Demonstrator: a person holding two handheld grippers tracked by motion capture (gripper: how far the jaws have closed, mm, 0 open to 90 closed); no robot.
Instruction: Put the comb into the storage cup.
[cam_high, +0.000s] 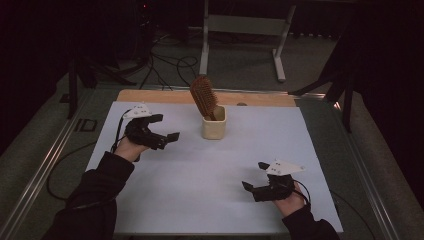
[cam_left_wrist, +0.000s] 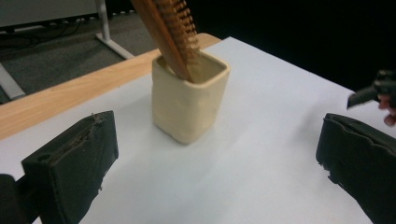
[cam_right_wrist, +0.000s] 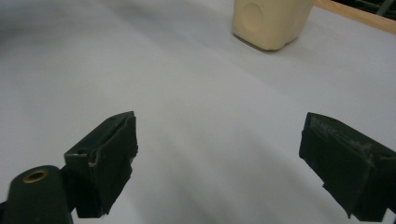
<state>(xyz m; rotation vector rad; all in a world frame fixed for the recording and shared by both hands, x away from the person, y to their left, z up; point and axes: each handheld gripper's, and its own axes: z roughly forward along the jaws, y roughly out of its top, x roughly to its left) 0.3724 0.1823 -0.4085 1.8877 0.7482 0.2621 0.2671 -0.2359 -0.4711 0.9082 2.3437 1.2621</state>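
Standing upright just above the centre of the high view, a cream square-sided cup (cam_high: 214, 124) holds a wooden hairbrush (cam_high: 203, 97) whose bristled head leans toward the upper left of the frame. The cup sits on a white sheet (cam_high: 210, 195) that covers most of a wooden table (cam_high: 150, 96), whose bare edge shows as a strip along the sheet's far side. At centre left of that view, the left gripper (cam_high: 169, 128) is held just beside the cup and apart from it, jaws spread wide with nothing between them. In the left gripper view the cup (cam_left_wrist: 189, 100) fills the upper middle of the frame, between and beyond the two black jaws, with the brush (cam_left_wrist: 170, 32) slanting out at the top. At lower right of the high view, the right gripper (cam_high: 255, 175) rests low over the sheet, well apart from the cup, jaws likewise wide apart and gripping nothing. The right gripper view puts the cup (cam_right_wrist: 271, 21) at the top edge, right of centre.
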